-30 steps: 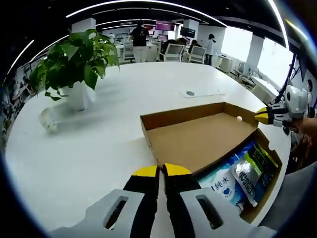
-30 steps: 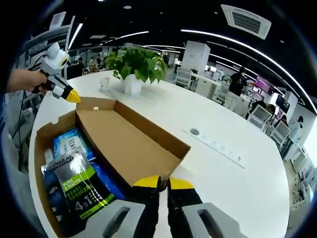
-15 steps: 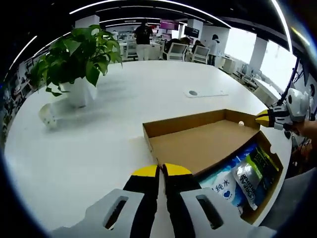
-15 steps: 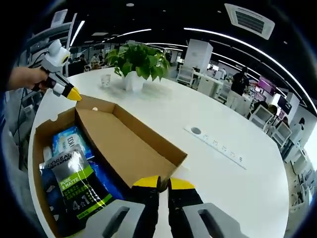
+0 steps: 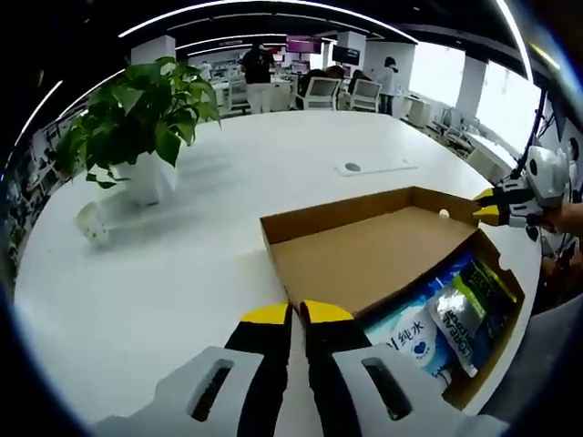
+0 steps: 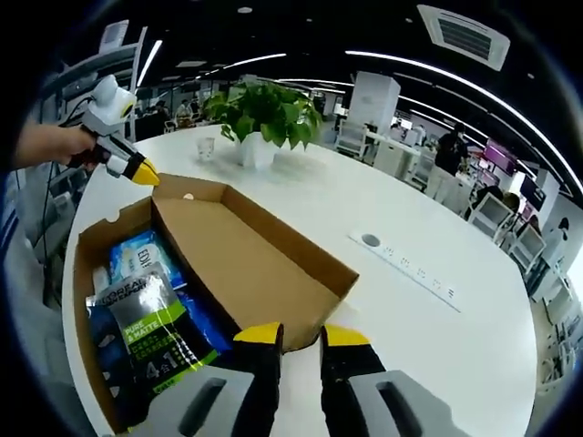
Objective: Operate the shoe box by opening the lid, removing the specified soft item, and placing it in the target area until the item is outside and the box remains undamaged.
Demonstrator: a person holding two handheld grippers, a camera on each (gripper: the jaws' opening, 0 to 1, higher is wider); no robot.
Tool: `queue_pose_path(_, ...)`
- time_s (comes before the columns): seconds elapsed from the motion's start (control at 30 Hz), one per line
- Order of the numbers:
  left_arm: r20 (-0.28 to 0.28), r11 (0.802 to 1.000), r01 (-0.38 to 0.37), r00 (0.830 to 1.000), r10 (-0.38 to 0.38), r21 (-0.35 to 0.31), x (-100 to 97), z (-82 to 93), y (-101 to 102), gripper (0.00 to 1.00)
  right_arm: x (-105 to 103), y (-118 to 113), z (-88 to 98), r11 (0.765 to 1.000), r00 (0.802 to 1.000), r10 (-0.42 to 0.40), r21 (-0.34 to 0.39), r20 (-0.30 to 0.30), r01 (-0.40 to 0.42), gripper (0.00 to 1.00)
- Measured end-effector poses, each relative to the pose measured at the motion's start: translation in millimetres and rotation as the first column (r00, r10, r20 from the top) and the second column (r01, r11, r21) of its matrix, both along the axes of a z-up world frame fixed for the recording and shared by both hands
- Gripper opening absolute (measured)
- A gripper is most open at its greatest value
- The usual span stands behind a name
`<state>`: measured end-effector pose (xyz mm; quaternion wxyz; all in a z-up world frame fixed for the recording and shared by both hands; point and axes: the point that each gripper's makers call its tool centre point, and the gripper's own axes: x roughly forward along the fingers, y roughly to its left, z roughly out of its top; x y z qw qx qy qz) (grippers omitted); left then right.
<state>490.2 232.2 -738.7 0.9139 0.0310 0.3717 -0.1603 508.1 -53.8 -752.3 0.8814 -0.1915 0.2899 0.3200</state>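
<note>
shoe box [image 6: 239, 264] lid held back by nearly closed left tool [image 5: 299, 314]; right tool [image 6: 299, 333], slightly parted & empty, is best lowered gently onto soft pack [image 6: 146, 314].

Inside the shoe box [image 6: 228, 264], the dark pouch with the green band [image 6: 146, 330] reads "PURE & MATTE" and "4 in 1", under a brand line that looks like "L'OREAL". Behind it, the blue pack [image 6: 137, 259] shows "EDW...". From the left gripper view, the white-and-blue pack [image 5: 407, 337] reads "纯水".

Raised lid [image 5: 364, 258] over part of box [image 6: 91, 264].
</note>
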Motion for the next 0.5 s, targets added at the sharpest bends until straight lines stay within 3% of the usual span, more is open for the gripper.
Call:
queue_pose_path(0.33, 0.034, 1.0, 0.014, 0.999, -0.014, 0.008, -14.0, 12.1, -5.3, 0.12, -18.4, 7.2, 7.2, 0.998, 0.998, 0.064, 0.021, 0.02, -0.064, 0.34)
queue_pose_path(0.5, 0.043, 0.999, 0.031, 0.999, -0.032, 0.011, -21.6, 15.9, -11.5, 0.13, -27.6, 9.8, 13.2, 0.995, 0.996, 0.09, 0.031, 0.029, -0.091, 0.37)
